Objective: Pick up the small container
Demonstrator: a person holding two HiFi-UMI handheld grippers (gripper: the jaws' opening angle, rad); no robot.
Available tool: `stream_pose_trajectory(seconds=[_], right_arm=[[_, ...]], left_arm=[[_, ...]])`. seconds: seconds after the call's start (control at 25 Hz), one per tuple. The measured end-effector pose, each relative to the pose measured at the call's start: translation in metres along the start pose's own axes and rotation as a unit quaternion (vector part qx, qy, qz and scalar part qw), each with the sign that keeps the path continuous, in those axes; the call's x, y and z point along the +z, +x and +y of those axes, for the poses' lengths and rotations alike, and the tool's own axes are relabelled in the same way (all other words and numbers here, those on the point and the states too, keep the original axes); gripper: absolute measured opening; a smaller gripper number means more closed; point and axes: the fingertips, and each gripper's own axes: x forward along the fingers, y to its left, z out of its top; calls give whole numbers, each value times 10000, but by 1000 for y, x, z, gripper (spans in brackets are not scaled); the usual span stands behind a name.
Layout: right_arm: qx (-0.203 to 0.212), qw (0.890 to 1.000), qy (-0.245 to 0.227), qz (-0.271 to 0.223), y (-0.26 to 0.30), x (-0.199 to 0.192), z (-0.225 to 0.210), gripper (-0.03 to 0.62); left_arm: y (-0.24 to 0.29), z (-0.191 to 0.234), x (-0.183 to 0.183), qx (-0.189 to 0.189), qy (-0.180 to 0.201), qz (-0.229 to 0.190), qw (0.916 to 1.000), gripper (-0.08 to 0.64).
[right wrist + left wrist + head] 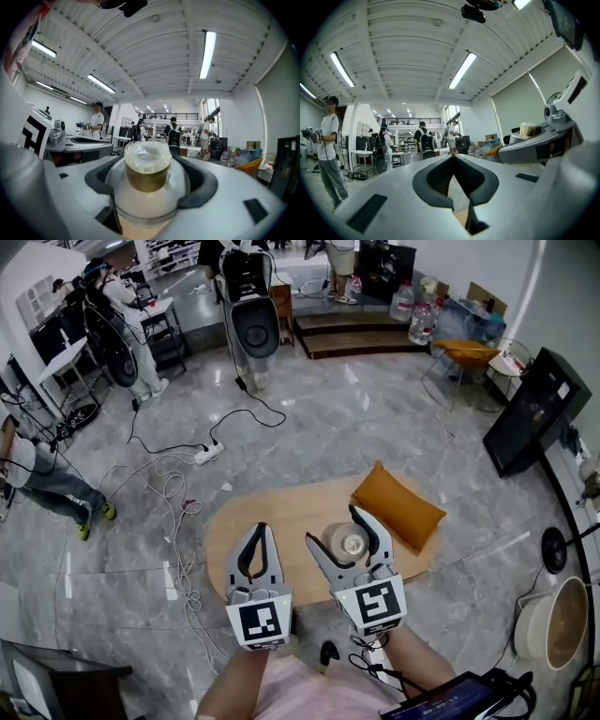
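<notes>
The small container [345, 542], a clear round jar with a gold lid under crinkled plastic wrap, sits between the jaws of my right gripper [334, 529] over the oval wooden table [234, 521]. In the right gripper view the small container [147, 164] fills the gap and both dark pads [201, 185] press its sides; the right gripper [152, 180] is shut on it. To its left, my left gripper [261, 527] is shut with nothing in it. Its tips meet in the left gripper view too, the left gripper [453, 156] pointing across the room.
An orange cushion [397, 507] lies on the table's far right end. White cables [178, 488] trail over the grey floor to the left. A black cabinet [536, 413] and a round basket [555, 620] stand at the right. People [42, 474] stand at the far left.
</notes>
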Motion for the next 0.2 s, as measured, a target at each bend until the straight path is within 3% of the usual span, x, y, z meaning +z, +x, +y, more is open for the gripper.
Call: stream_pose_trajectory(seconds=[0.2], right_arm=[[0, 10000, -58, -43, 3, 2, 4, 342]], left_arm=[[0, 5, 0, -9, 25, -17, 10000, 14]])
